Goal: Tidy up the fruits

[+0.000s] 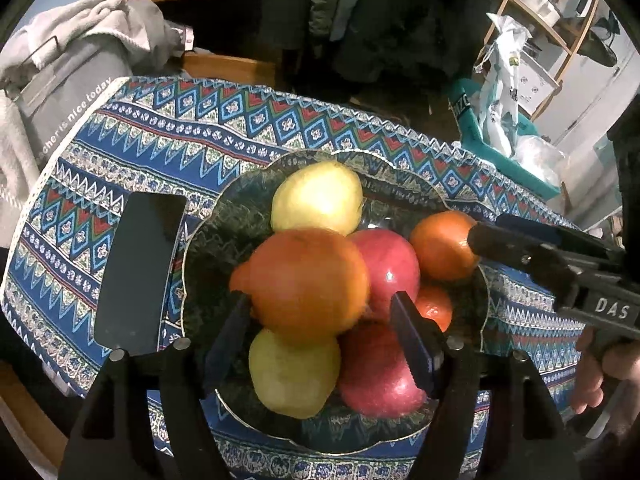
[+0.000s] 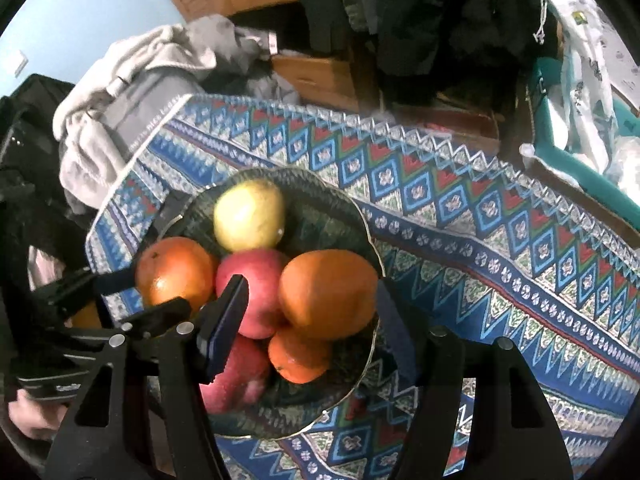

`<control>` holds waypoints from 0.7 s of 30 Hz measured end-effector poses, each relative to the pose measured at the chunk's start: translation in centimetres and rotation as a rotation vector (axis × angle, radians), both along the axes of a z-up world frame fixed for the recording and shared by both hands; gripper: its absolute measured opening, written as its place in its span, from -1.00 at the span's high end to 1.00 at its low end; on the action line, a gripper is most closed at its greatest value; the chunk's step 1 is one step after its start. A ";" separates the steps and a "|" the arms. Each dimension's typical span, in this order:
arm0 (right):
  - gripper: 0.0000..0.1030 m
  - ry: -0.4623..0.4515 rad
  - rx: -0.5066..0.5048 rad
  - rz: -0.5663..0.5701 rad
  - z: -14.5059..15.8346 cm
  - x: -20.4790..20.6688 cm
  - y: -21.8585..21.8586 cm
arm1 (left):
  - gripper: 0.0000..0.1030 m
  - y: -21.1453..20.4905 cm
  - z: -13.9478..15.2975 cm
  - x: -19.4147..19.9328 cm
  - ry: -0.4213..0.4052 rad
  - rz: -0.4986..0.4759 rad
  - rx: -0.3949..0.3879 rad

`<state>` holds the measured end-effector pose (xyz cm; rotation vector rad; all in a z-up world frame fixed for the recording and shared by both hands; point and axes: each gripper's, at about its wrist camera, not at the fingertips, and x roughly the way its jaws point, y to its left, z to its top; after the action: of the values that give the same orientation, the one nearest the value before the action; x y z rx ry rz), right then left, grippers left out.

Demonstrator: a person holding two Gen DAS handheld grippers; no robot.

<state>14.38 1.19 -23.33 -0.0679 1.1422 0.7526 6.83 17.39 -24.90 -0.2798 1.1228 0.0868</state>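
Observation:
A dark green patterned plate (image 1: pixel 208 240) on the blue patterned cloth holds a pile of fruit: two yellow pears (image 1: pixel 316 196), two red apples (image 1: pixel 392 264), and oranges. My left gripper (image 1: pixel 320 312) is shut on a large orange (image 1: pixel 308 280) above the pile. My right gripper (image 2: pixel 308 308) is shut on another orange (image 2: pixel 328 292) at the plate's right rim; it shows in the left wrist view too (image 1: pixel 444 244). A small orange (image 2: pixel 296 356) lies below it. The left gripper's orange also shows in the right wrist view (image 2: pixel 172 272).
A black phone (image 1: pixel 140 268) lies on the cloth left of the plate. Grey clothes (image 1: pixel 80 40) are heaped beyond the table's left end. A teal bin with plastic bags (image 1: pixel 508 132) stands off the far right corner. Dark coats hang behind.

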 end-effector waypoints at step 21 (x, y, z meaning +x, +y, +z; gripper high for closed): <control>-0.44 -0.256 0.034 -0.088 11.7 -4.4 -5.3 | -0.55 -4.3 9.3 -2.7 -0.185 -0.077 0.058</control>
<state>9.98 -4.13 -11.66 -0.0826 0.8826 0.6645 4.17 13.11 -15.57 -0.1885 0.9442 0.0240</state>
